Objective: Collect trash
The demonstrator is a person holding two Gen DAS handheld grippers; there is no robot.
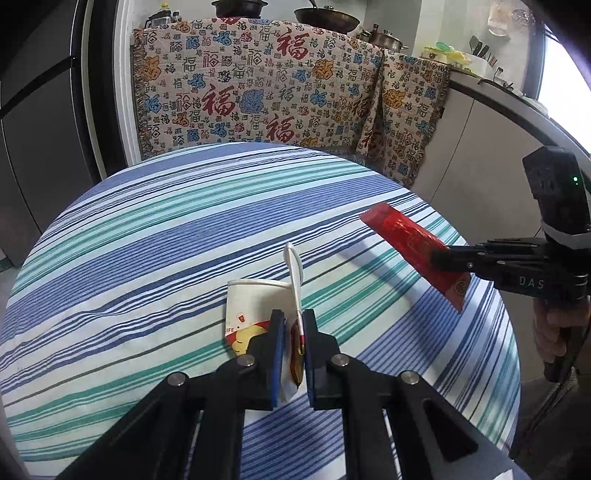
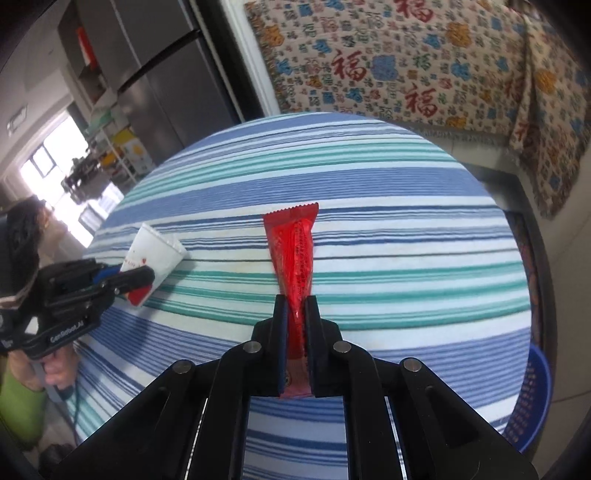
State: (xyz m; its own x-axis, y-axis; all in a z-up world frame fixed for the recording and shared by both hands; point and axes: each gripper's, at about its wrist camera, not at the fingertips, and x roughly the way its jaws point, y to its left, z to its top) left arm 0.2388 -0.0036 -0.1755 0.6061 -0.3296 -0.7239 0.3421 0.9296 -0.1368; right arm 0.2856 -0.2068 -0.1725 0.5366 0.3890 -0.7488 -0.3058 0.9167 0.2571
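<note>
Over the striped tablecloth (image 1: 147,258): both grippers I operate are loaded.
Left gripper (image 1: 293,321): pinching my flattened paper cup (image 1: 251,306), lifted, near centre.
Right gripper (image 2: 295,306): clamped on my red wrapper (image 2: 293,251), raised at right.

We see a round surface (image 1: 147,229) under a blue, teal and white striped cloth. Behind it a patterned blanket (image 1: 258,85) drapes over a counter holding a wok (image 1: 327,16) and pots. A grey refrigerator (image 2: 162,81) stands at left; daylight enters through a window (image 2: 44,162).
</note>
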